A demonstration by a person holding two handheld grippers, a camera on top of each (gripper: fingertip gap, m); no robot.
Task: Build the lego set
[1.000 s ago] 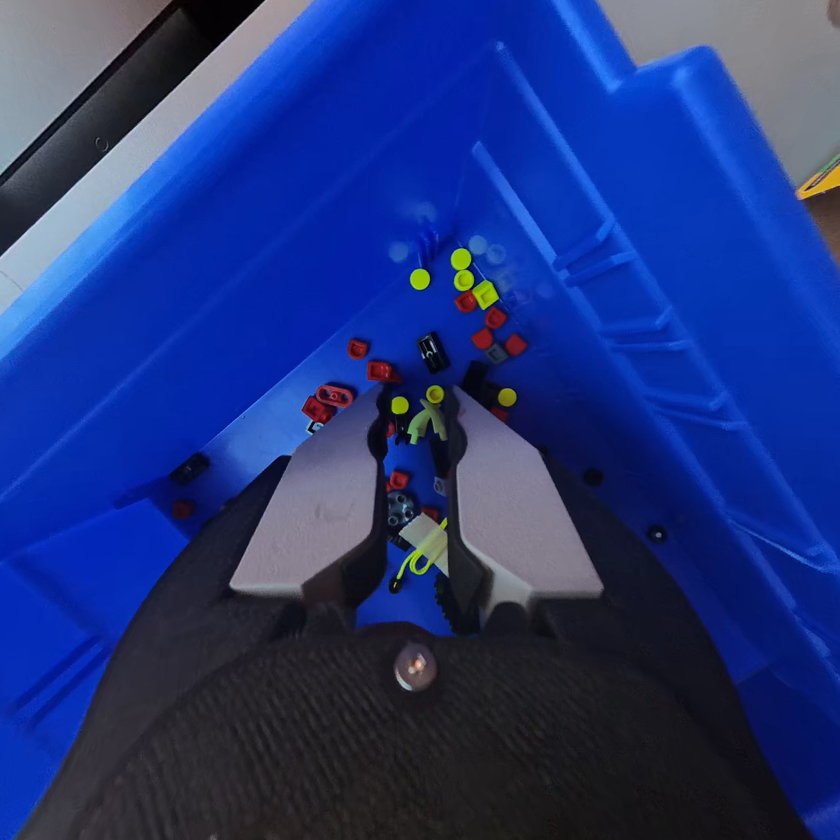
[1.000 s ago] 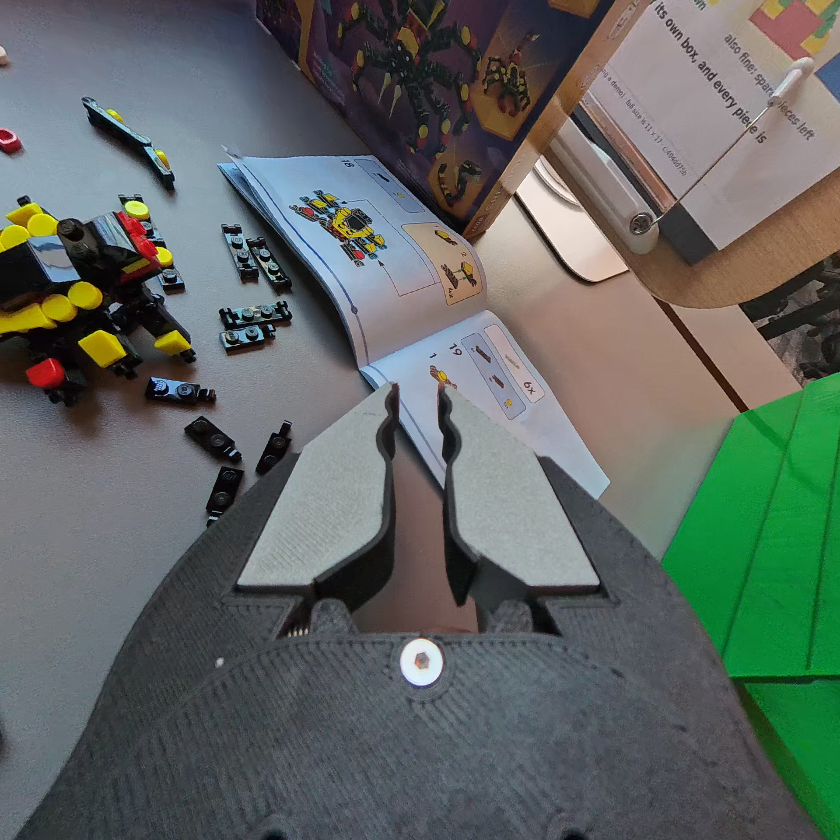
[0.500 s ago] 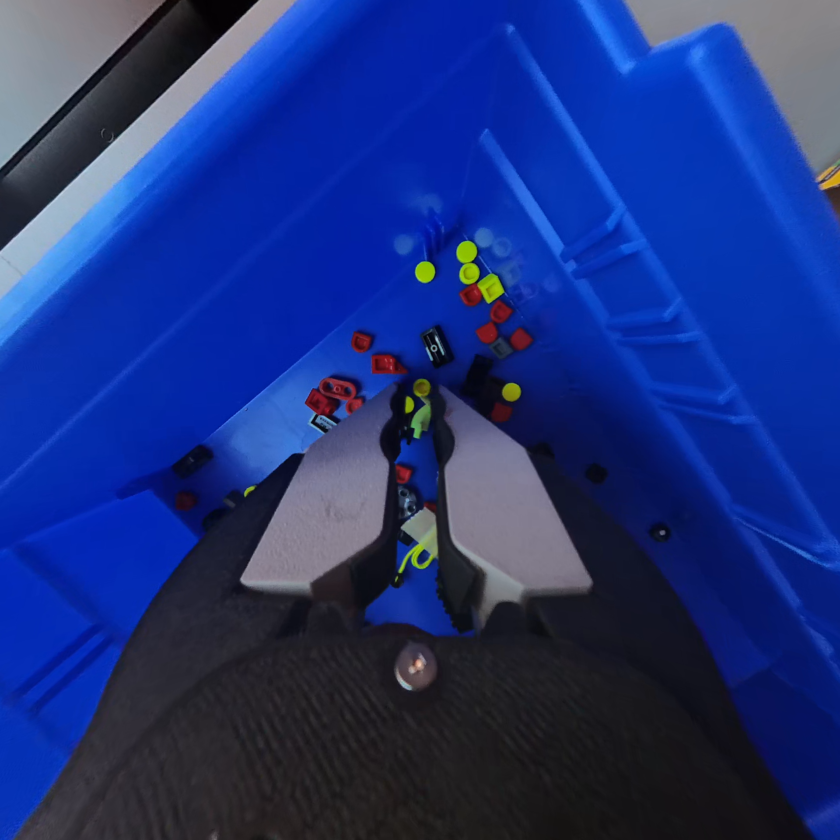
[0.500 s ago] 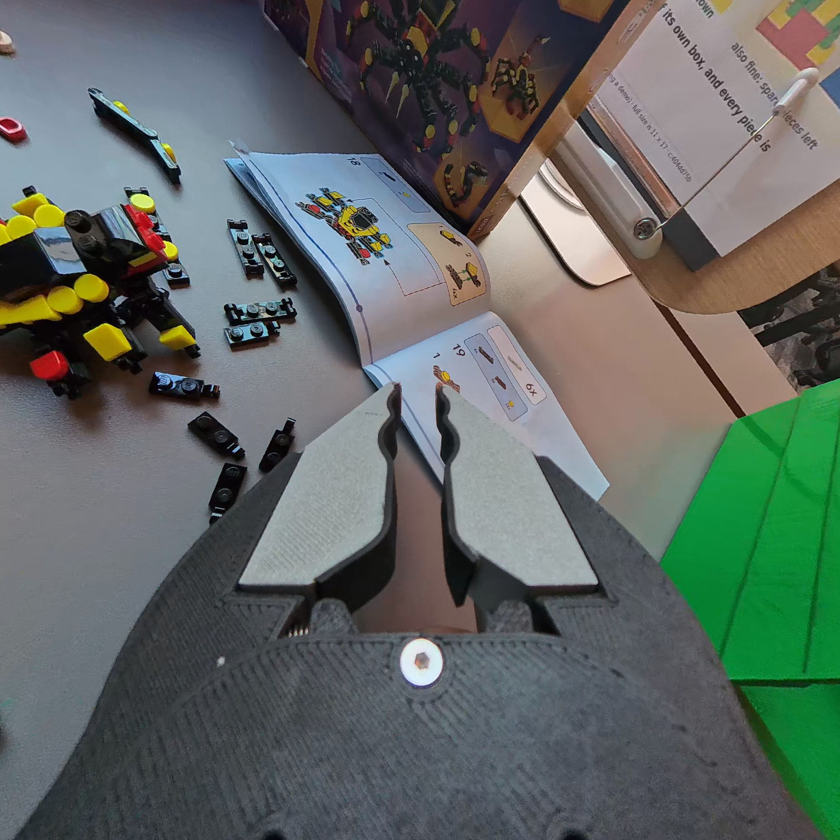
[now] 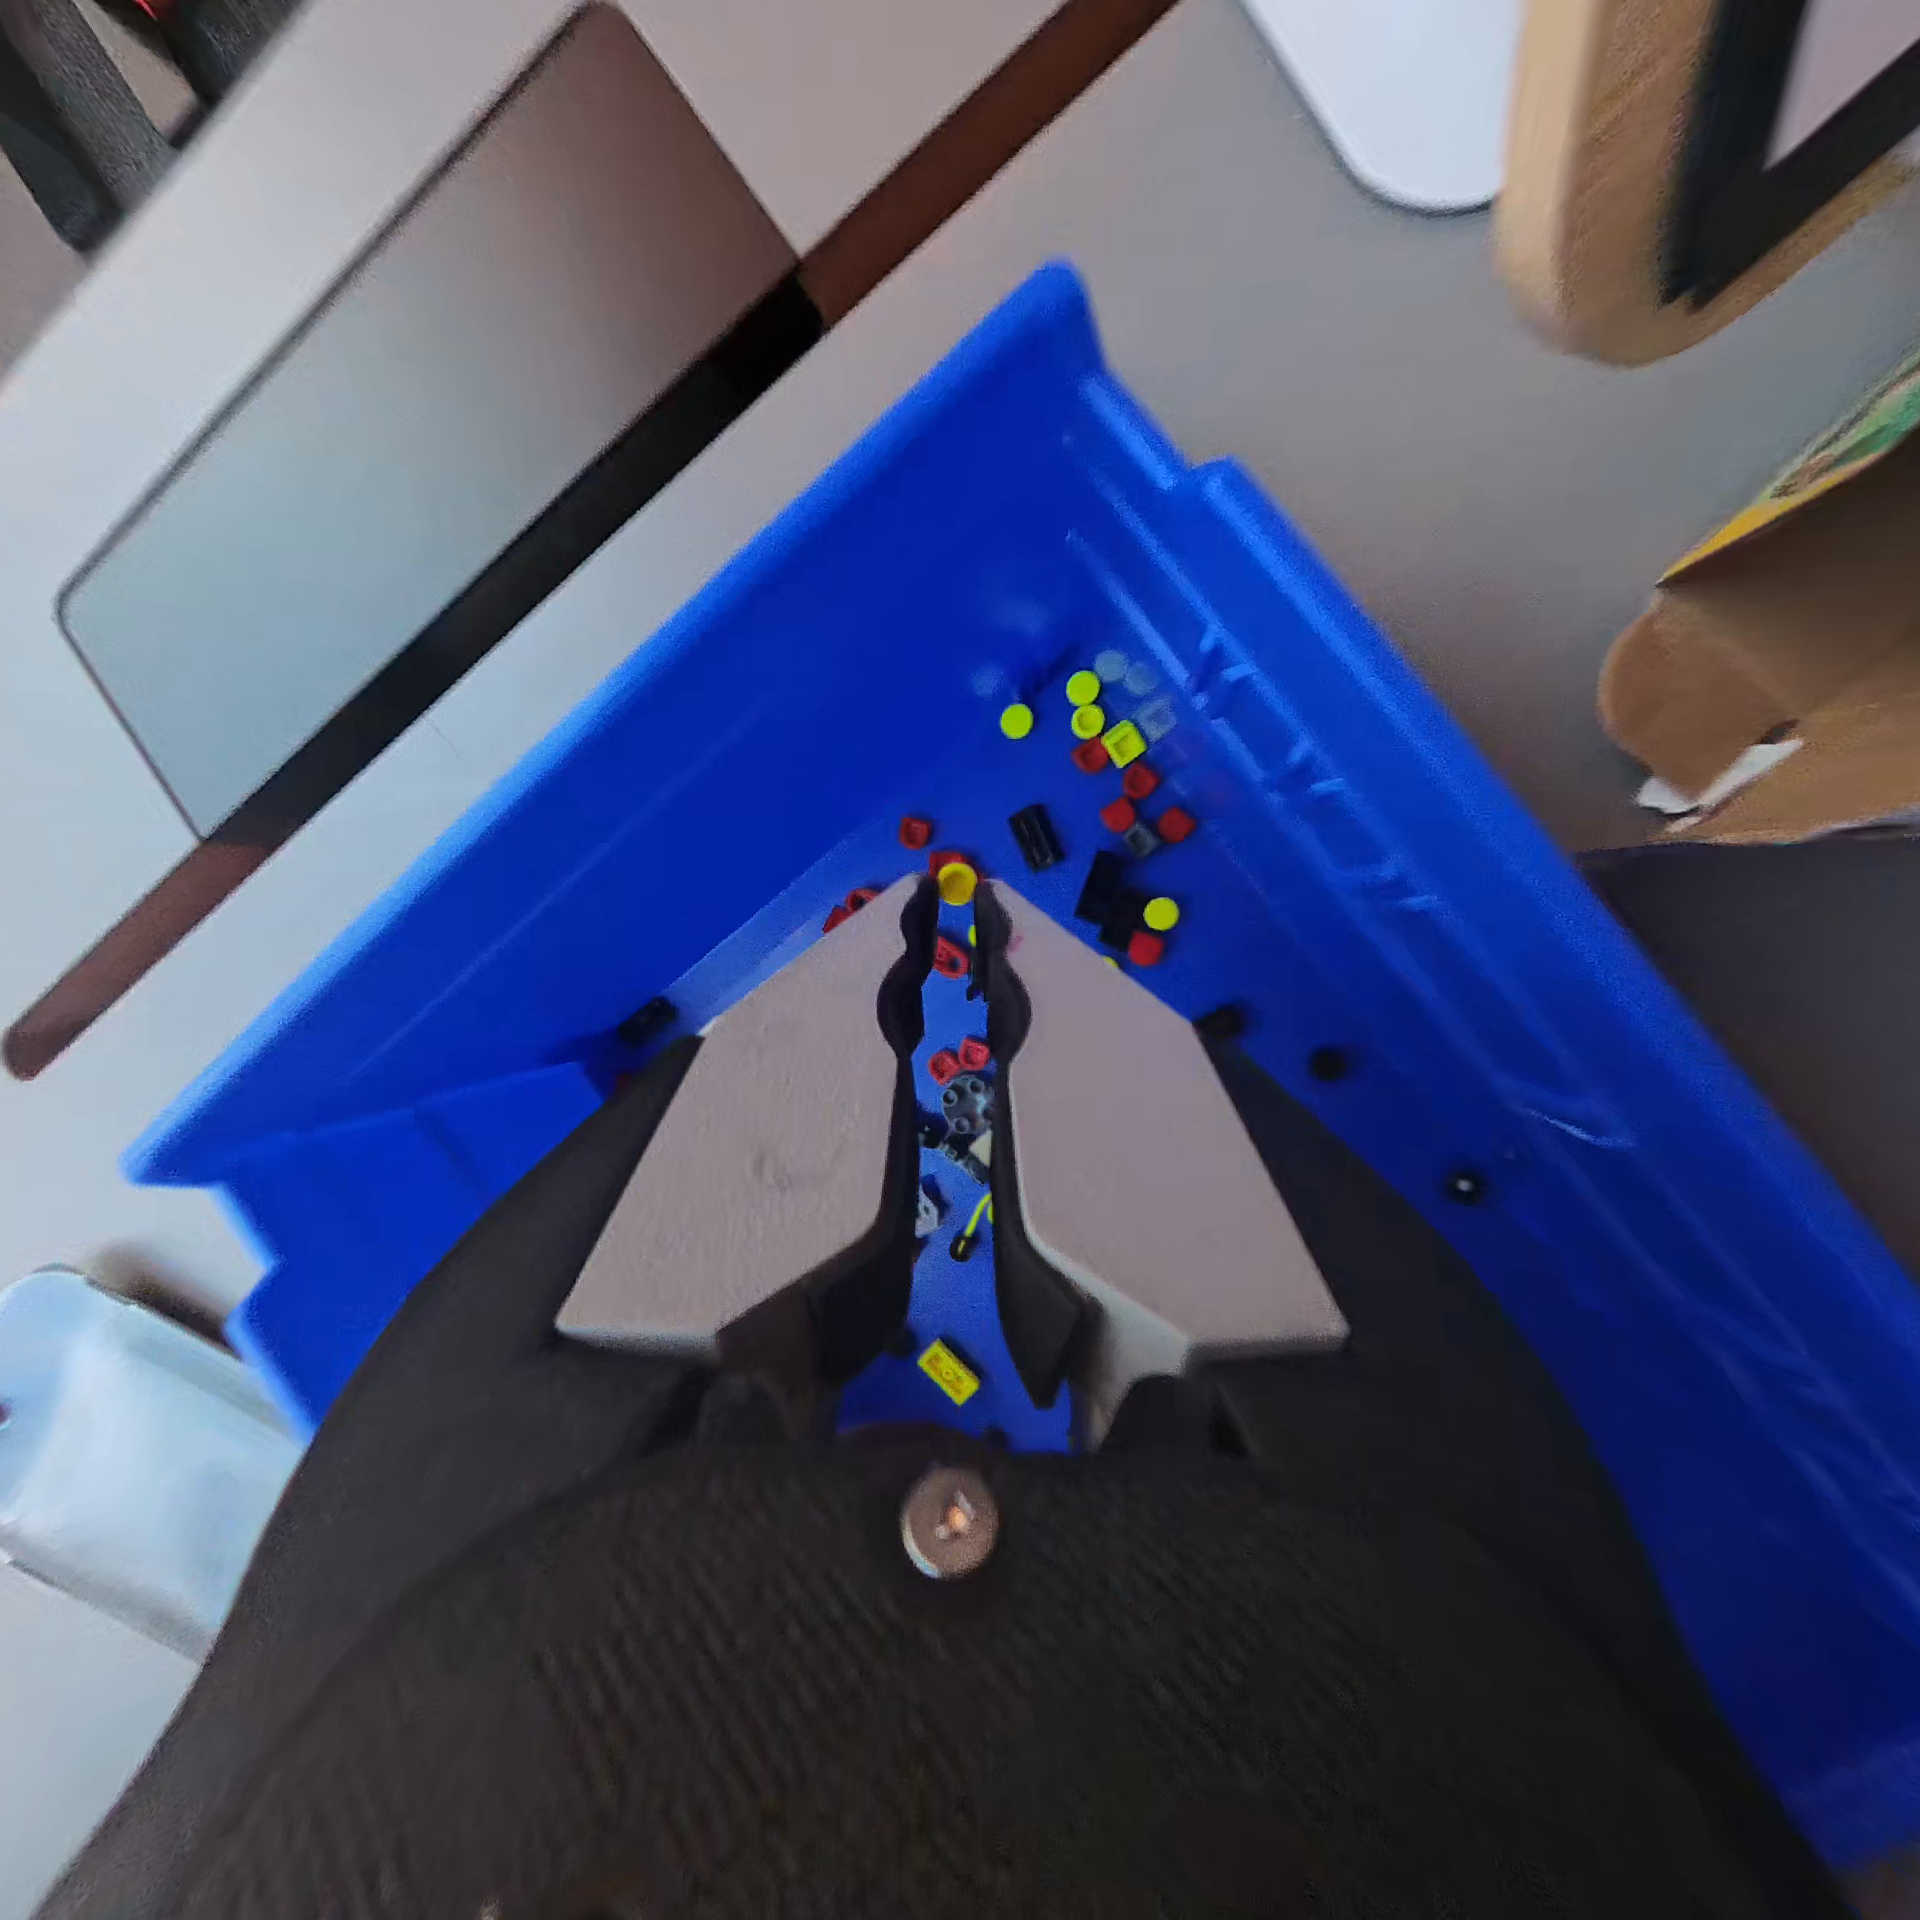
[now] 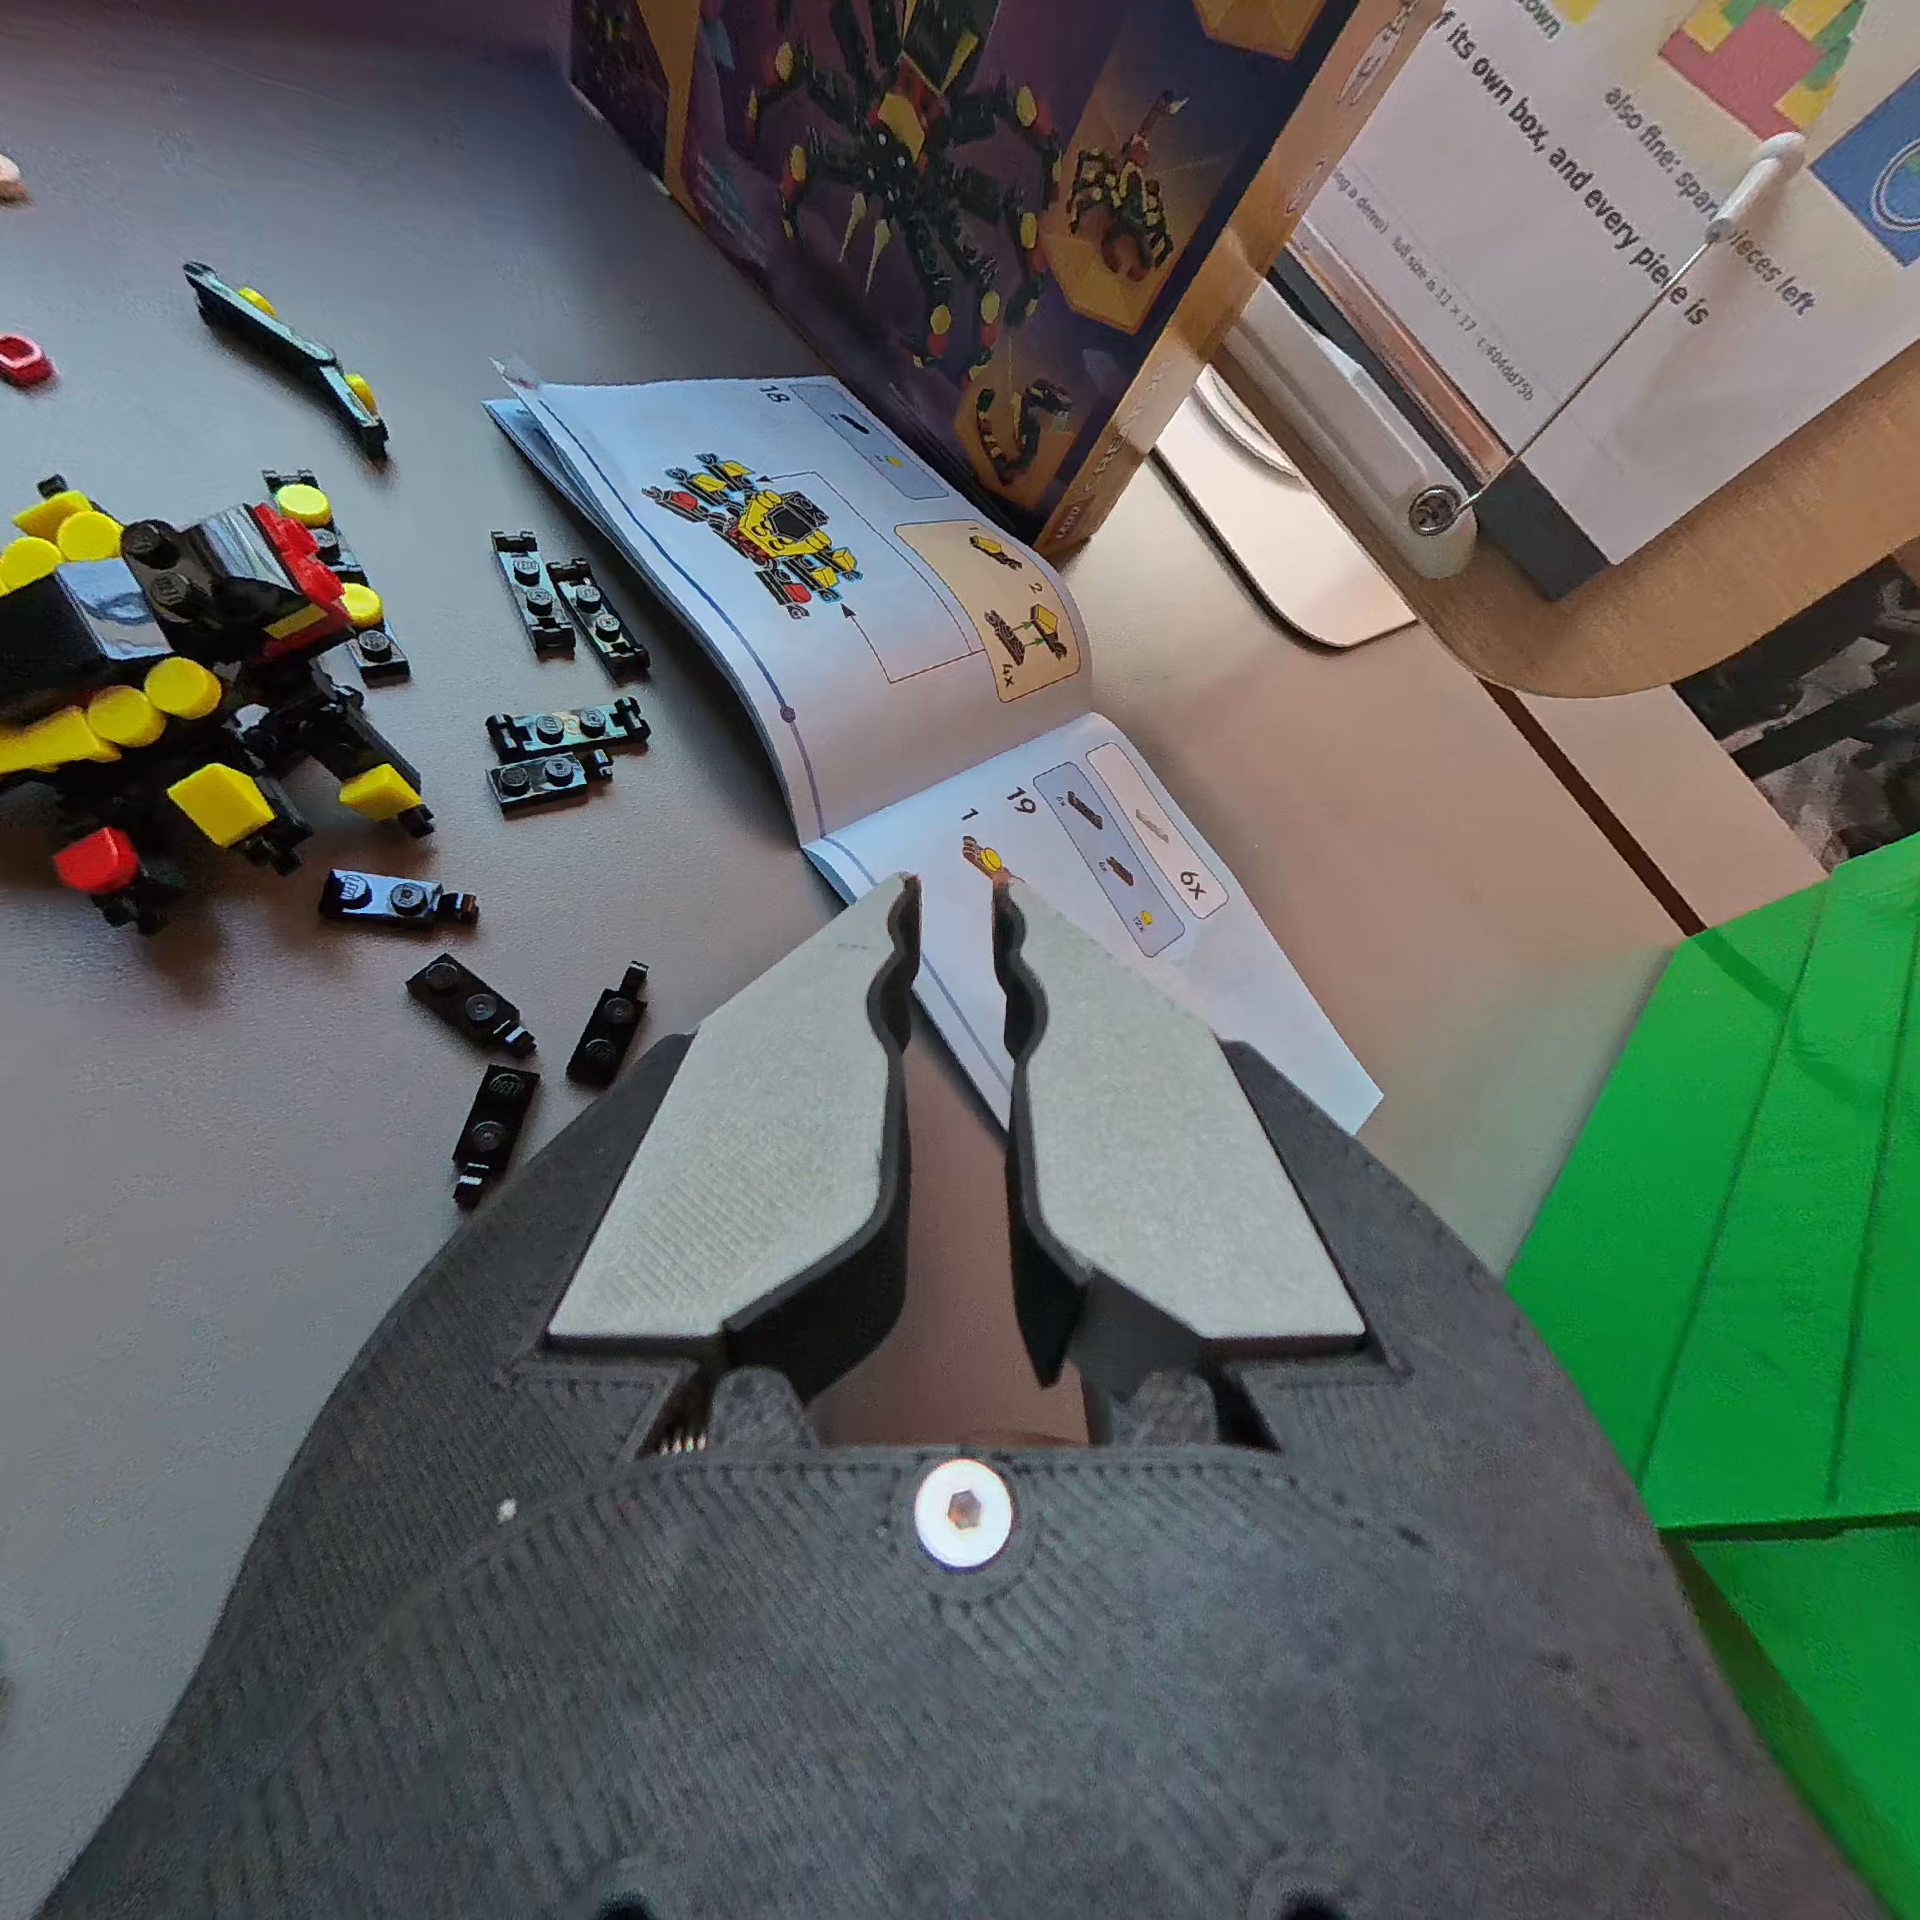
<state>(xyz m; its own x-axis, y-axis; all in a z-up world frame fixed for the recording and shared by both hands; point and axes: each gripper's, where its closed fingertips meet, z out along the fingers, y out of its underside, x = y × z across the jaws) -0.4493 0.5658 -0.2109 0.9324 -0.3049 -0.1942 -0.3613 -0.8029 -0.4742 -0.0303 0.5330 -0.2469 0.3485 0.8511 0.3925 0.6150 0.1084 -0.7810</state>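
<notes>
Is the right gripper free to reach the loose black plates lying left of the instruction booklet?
Probably yes. The right gripper is open and empty, hovering over the instruction booklet. The black plates lie bare on the table to its left, with nothing between; only the half-built model sits nearby.

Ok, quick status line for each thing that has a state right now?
left tool: shut on a yellow round piece, raised above the blue bin
right tool: open, empty, over the table
instruction booklet: lying open
black and yellow model: partly built, on the table
loose black plates: unattached, beside the model
</notes>
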